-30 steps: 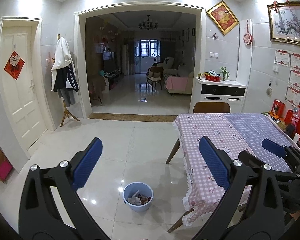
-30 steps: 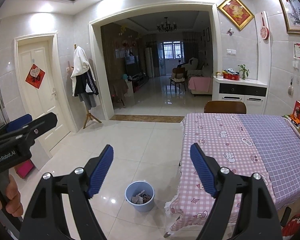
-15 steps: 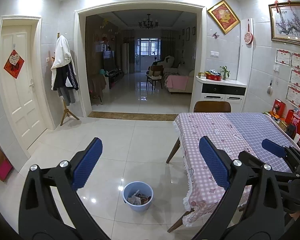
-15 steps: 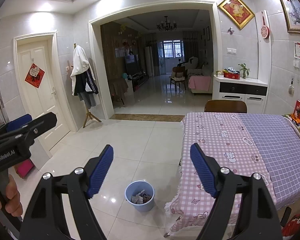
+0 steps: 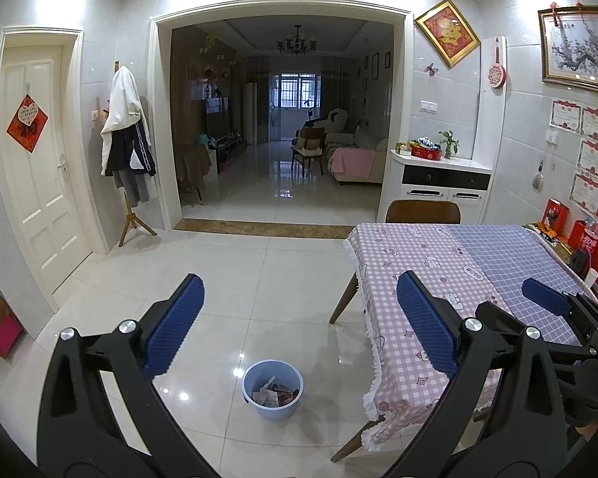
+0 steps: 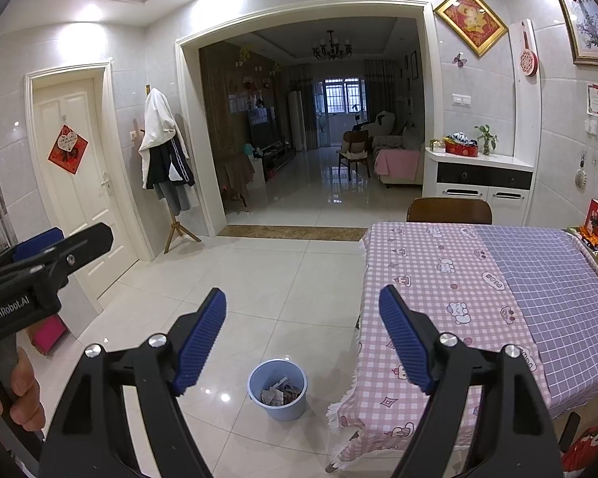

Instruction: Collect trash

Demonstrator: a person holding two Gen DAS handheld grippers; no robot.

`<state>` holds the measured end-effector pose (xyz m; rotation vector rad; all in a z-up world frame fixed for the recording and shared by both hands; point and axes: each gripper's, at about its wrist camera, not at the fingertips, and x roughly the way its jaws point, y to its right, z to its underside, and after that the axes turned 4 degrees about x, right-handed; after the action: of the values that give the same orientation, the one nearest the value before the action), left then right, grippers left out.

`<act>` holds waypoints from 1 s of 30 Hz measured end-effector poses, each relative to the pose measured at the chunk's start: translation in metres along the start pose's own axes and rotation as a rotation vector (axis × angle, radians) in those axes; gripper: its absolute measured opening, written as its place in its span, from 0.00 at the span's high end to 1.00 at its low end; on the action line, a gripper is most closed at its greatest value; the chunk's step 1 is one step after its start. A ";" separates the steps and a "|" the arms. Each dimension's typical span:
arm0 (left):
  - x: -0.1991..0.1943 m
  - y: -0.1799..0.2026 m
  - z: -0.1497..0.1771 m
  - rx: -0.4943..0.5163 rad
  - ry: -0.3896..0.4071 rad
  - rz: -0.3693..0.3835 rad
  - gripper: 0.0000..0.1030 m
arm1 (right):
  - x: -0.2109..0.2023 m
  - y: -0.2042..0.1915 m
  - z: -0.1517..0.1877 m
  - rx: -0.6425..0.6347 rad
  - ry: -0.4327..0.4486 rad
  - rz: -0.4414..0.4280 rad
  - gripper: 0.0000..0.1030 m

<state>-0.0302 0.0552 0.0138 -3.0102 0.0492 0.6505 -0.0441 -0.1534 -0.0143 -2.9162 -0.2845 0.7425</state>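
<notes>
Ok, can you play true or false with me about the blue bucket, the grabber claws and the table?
1. The blue bucket stands on the floor beside the table. True.
2. The bucket is empty. False: crumpled wrappers and paper lie inside it.
3. The left gripper is squeezing a piece of trash. False: it is open with nothing between its blue pads.
4. The right gripper is open too. True.
5. The tablecloth is all one colour. False: it is pink checks on one side and purple checks on the other.
6. A white jacket hangs on a coat stand near the white door. True.
</notes>
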 end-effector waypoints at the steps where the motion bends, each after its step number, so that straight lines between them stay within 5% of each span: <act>1: 0.001 0.001 0.002 -0.001 -0.002 0.000 0.07 | 0.001 0.001 0.000 0.000 -0.001 0.000 0.24; 30: 0.004 0.006 0.004 0.000 -0.012 -0.017 0.07 | 0.017 0.005 0.003 0.002 -0.019 -0.006 0.24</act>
<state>-0.0279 0.0492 0.0084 -3.0028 0.0223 0.6666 -0.0301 -0.1549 -0.0257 -2.9069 -0.2941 0.7696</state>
